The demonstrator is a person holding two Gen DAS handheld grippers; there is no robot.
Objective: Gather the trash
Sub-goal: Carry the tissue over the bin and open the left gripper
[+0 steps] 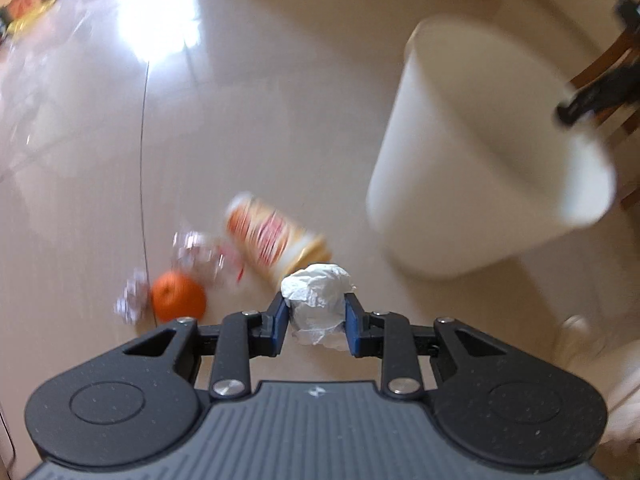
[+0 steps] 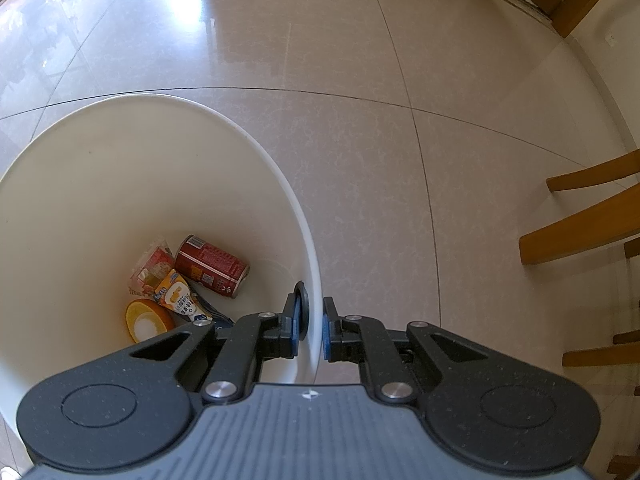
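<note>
**Tissue in the left jaws, bin steadied by the right**

The left gripper (image 1: pixel 317 322) has its blue-padded jaws closed narrowly on a crumpled white paper tissue (image 1: pixel 318 296), which sits at the lower centre of the left wrist view, wedged between the pads and bulging above them. The picture is smeared with motion blur. Beyond the tissue, on the glossy beige tiled floor (image 1: pixel 260 120), more litter lies in a loose cluster at lower left of centre: a round orange fruit (image 1: pixel 178 296), scraps of crinkled silver foil wrapper (image 1: pixel 198 254), and an orange-and-red printed snack packet (image 1: pixel 276 236).

The tall white plastic bin (image 1: pixel 472 168) fills the right of that view, well apart from the tissue. In the right wrist view the right gripper (image 2: pixel 310 330) pinches the bin's rim, one jaw inside the wall and one outside. At the bottom of the bin lie a red drink can (image 2: pixel 212 266), a yellow carton (image 2: pixel 178 296), a clear printed wrapper (image 2: pixel 150 268) and a round orange lid (image 2: pixel 148 322).

The step in hand appears to be carrying the tissue to the bin. The next move calls for bringing the left gripper over the open mouth, clear of the right gripper on the rim, then opening the jaws to drop the tissue.
</note>
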